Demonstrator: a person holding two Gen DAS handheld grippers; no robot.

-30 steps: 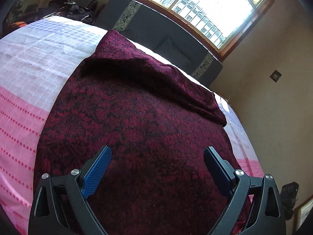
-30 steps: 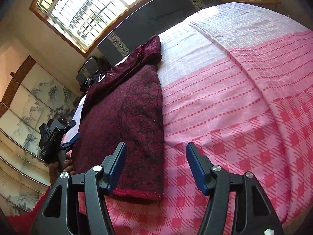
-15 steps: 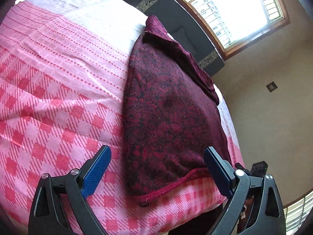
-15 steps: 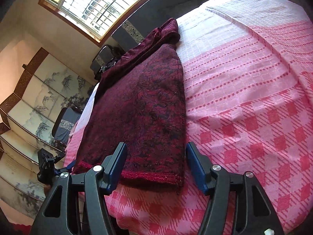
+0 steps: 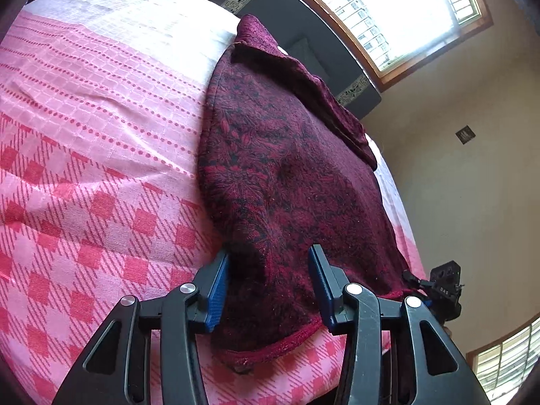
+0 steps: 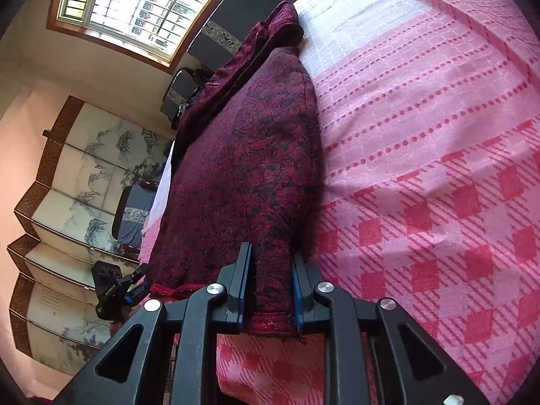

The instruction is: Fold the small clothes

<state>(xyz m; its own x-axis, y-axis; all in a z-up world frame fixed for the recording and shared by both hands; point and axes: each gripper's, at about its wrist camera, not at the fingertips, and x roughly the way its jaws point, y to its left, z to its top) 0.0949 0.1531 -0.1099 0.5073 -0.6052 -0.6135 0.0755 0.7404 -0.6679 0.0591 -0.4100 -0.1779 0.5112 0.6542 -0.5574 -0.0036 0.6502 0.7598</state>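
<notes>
A: On the bed, left wrist view first. The dark red, black-patterned knit garment (image 5: 287,182) lies flat across the pink and white checked bedspread (image 5: 94,155), its hemmed edge at the near side of the bed. The left gripper (image 5: 268,287) has the near hem corner between its blue-padded fingers (image 5: 216,290), and the jaws are closing. The cloth bunches between them; I read the left pad as touching fabric, the right pad less sure.

B: Other gripper visible there?

A: Yes, a small black tool at the garment's far hem corner, low right. Too small to read its jaws.

B: Right wrist view?

A: Same garment (image 6: 246,168), running away toward the dark headboard (image 6: 236,3) under the window. The right gripper (image 6: 268,287) is narrow, closing, and its fingers (image 6: 243,283) pinch a ridge of the hem; the fabric stands up between the pads. The left gripper (image 6: 135,287) shows low left at the other hem corner.

B: Step?

A: Grasping both bottom corners. I judge the fold itself is not begun; the body lies unfolded.

B: Next move?

A: Probably finish closing the left, then lift both corners together and carry the hem toward the collar end. It needs even height and matched pace, or the soft knit will skew or slip out.
</notes>
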